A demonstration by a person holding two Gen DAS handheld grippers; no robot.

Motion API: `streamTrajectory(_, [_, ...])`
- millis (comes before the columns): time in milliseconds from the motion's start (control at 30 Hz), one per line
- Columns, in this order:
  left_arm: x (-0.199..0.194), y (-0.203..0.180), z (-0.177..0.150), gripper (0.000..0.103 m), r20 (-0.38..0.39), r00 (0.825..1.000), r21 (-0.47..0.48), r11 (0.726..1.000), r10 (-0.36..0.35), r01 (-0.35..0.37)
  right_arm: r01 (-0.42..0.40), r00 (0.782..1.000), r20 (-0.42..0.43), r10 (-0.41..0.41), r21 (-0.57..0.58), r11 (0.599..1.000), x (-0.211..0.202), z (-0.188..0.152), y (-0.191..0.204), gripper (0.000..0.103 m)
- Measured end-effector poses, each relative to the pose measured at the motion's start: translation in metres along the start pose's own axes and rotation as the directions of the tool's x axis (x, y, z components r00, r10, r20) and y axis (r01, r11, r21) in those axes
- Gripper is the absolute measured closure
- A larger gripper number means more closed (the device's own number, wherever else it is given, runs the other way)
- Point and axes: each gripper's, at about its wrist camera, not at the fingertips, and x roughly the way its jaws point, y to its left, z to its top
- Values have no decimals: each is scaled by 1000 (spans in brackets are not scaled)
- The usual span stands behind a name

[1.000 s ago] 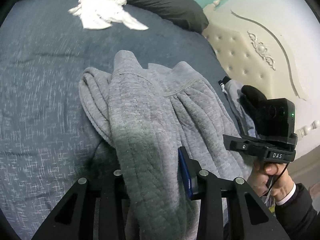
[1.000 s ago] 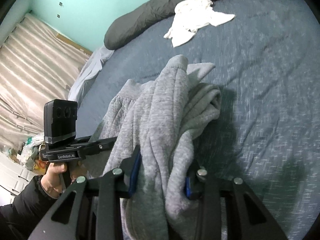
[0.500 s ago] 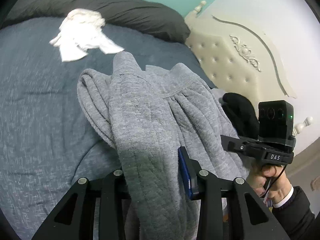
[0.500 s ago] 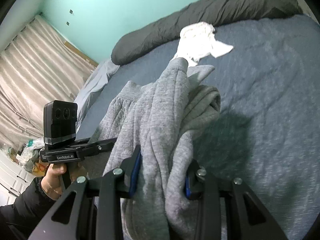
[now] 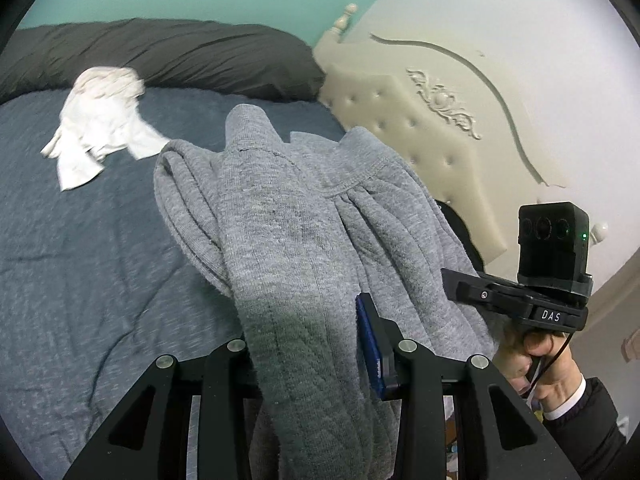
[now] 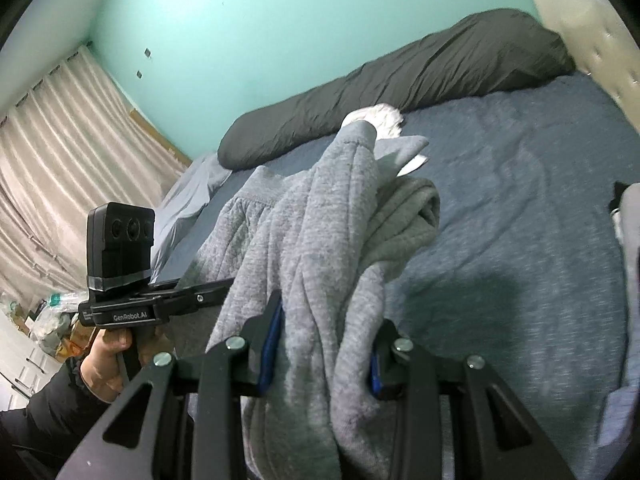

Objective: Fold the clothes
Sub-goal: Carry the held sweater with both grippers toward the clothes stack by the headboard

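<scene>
Grey knit cloth fills the middle of both views: a grey garment (image 5: 304, 240) held up above the bed (image 5: 80, 260), bunched lengthwise so that its long axis runs away from the cameras toward the dark bolster (image 5: 160, 56) at the far edge of the bed. One narrow end, a cuff or hem, points up and away toward that bolster, while the rest hangs down past the fingers and out of view at the bottom. A gathered seam shows on the fold nearest the headboard (image 5: 420, 120).

Both grippers are clamped on the garment. The left gripper (image 5: 312, 344) has a thick band of cloth pinched between its blue-padded fingers, and the right gripper (image 6: 324, 348) pinches another bundle of the same garment. Each view shows the other gripper beside the garment, held by a hand (image 5: 540, 352) in a dark sleeve.

A white cloth (image 5: 100, 120) lies crumpled on the bed just in front of the bolster, well beyond the garment. Pale curtains (image 6: 52, 168) hang past the bed's far side.
</scene>
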Motion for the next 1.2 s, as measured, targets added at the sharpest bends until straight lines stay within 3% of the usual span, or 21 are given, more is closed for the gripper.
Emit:
streamTrajectory(667, [78, -122, 44, 65, -25, 998, 81, 995, -64, 66, 92, 992, 89, -94, 26, 995, -123, 15, -74, 69])
streamTrajectory(1200, [170, -222, 65, 65, -71, 989, 146, 979, -131, 140, 177, 969, 159, -188, 85, 981, -225, 11, -159, 69])
